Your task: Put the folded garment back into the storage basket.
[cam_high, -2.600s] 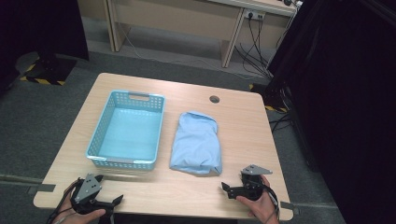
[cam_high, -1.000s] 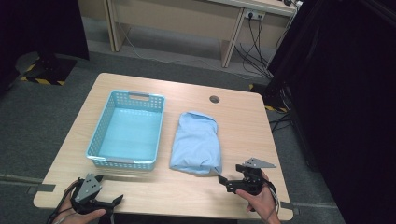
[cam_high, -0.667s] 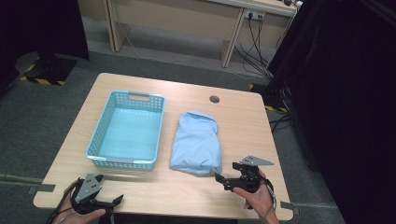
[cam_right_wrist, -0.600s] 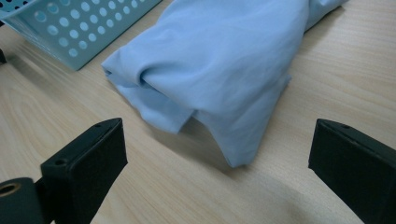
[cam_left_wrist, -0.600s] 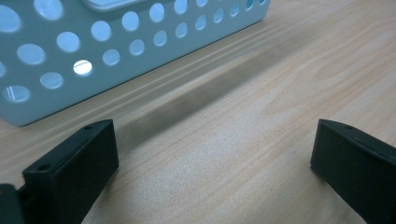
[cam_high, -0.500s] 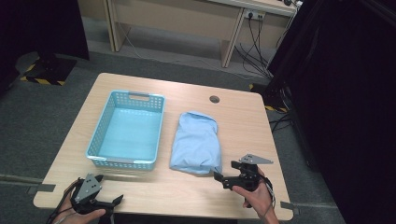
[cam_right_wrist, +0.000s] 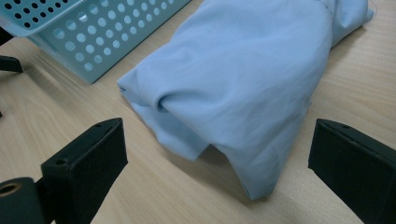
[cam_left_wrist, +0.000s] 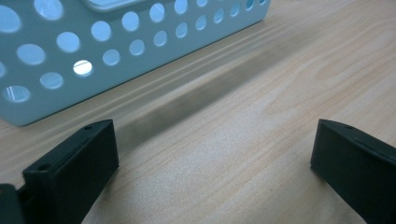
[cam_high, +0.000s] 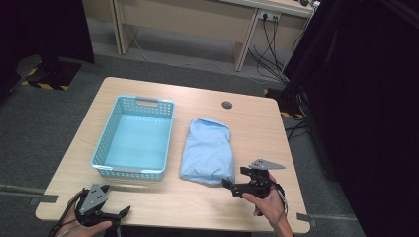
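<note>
A folded light blue cloth (cam_high: 207, 151) lies on the wooden table (cam_high: 257, 128), right of a light blue perforated basket (cam_high: 134, 138). My right gripper (cam_high: 228, 184) is open just at the cloth's near right corner, its jaws pointing at the fabric. In the right gripper view the cloth (cam_right_wrist: 243, 84) fills the space ahead of the wide-apart jaws, with the basket (cam_right_wrist: 88, 32) at upper left. My left gripper (cam_high: 123, 211) rests open near the table's front left edge. In the left gripper view the basket wall (cam_left_wrist: 93, 51) stands just beyond its spread jaws, nothing between them.
A round cable hole (cam_high: 227, 104) sits at the table's far edge. A desk frame (cam_high: 242, 34) with cables stands behind the table. A dark curtain (cam_high: 365, 108) hangs at the right.
My right gripper has moved left and forward from the front right of the table up to the cloth's near corner. The left gripper has stayed in place.
</note>
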Demonstrator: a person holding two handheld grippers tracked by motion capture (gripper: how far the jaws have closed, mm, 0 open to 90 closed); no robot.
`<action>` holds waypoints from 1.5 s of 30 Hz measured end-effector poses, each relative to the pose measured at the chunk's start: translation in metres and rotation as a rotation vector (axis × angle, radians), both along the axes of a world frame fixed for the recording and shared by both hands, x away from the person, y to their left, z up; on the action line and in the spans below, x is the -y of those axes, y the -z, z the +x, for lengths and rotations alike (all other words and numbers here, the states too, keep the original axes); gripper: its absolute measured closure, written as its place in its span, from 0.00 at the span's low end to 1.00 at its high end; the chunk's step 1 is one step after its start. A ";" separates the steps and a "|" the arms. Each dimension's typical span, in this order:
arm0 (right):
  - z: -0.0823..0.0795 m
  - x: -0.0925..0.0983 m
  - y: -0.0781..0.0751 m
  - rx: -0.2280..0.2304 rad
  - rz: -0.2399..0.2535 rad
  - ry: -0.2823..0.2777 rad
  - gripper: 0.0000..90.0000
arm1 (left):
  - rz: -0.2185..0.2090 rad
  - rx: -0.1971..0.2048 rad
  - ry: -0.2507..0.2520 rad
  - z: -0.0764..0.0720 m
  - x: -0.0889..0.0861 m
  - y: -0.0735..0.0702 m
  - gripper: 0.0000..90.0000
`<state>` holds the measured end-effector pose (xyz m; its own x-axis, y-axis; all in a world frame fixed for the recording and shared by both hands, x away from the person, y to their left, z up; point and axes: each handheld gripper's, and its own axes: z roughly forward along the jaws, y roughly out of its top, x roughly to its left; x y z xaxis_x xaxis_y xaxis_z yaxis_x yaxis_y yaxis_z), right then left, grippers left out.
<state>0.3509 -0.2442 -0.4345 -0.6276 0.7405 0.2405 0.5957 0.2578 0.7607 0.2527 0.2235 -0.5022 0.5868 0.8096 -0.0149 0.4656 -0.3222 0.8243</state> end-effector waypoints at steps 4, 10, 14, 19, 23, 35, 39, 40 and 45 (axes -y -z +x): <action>0.004 0.000 -0.003 0.006 0.003 0.005 0.05 | 0.000 0.000 0.000 0.000 0.000 0.000 0.00; 0.010 -0.001 -0.002 0.002 -0.004 0.008 0.06 | 0.000 0.000 -0.001 0.000 0.000 0.000 0.00; 0.014 -0.001 -0.002 0.001 0.006 0.006 0.06 | 0.000 0.000 -0.002 0.000 0.000 0.000 0.00; 0.018 -0.004 -0.006 -0.011 0.046 -0.005 0.06 | 0.000 0.000 -0.001 0.000 0.000 0.000 0.00; 0.019 -0.006 -0.009 -0.003 0.055 -0.009 0.06 | 0.000 0.000 -0.002 0.000 0.000 0.000 0.00; 0.030 -0.010 -0.011 -0.001 0.047 0.009 0.06 | 0.000 0.000 -0.002 0.000 0.000 0.000 0.00; 0.034 -0.009 -0.009 -0.005 0.044 0.019 0.06 | 0.000 0.001 -0.001 0.000 0.000 0.000 0.00; 0.034 -0.009 -0.009 -0.005 0.044 0.019 0.06 | 0.000 0.001 -0.001 0.000 0.000 0.000 0.00; 0.040 -0.007 -0.007 -0.011 0.045 0.038 0.06 | -0.001 0.001 -0.002 0.000 0.000 0.000 0.00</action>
